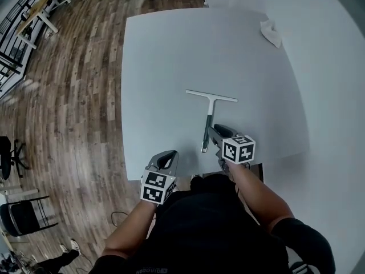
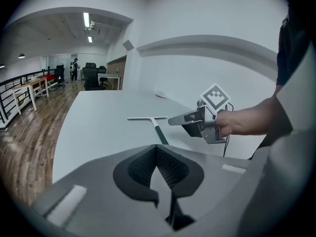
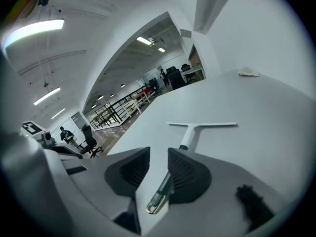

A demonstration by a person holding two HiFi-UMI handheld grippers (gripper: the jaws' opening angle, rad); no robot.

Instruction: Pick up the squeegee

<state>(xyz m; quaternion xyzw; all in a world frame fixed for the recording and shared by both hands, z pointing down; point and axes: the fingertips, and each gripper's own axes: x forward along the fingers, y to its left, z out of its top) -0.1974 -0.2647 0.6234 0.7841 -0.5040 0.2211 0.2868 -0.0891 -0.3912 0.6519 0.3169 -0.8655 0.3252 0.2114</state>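
Observation:
The squeegee lies flat on the white table, its white blade away from me and its dark green handle pointing back toward me. My right gripper hovers over the near end of the handle. In the right gripper view the handle shows in the gap between the jaws of the right gripper, which stand apart and do not press on it. My left gripper hangs at the table's near edge, left of the squeegee, with nothing in it. In its own view the pads of the left gripper meet at the tip.
A crumpled white cloth lies at the table's far right corner. Wood floor runs along the left of the table, with black chairs and desks farther off. A white wall curves along the right side.

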